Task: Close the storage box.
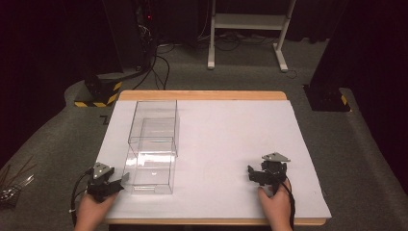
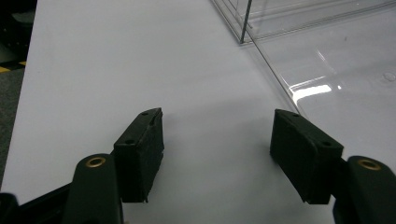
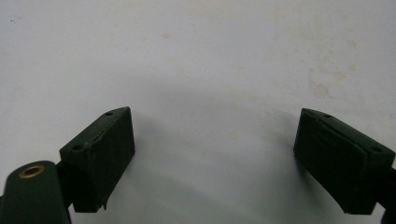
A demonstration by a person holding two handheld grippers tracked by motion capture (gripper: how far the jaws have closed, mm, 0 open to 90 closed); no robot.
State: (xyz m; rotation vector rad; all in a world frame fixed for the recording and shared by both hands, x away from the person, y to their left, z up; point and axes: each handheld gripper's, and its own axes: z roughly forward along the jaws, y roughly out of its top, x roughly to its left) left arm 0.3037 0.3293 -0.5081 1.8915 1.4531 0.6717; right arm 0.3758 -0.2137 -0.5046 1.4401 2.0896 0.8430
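Two clear plastic boxes stand end to end on the white table cover (image 1: 226, 139): the far box (image 1: 155, 120) and the near box (image 1: 150, 164). My left gripper (image 1: 115, 184) rests on the cover just left of the near box, open and holding nothing. In the left gripper view, my left gripper (image 2: 217, 140) points past the near box's lower edge (image 2: 280, 79) at the upper right. My right gripper (image 1: 257, 173) sits at the front right of the cover, open and holding nothing. Below my right gripper (image 3: 212, 135) in the right gripper view lies bare white cover.
The wooden table edge (image 1: 202, 95) runs along the back of the cover. Beyond the table are a white stand (image 1: 248, 29), cables on the grey carpet (image 1: 159, 67) and black posts with yellow-striped bases (image 1: 98, 94). Thin rods (image 1: 12, 185) lie on the floor at far left.
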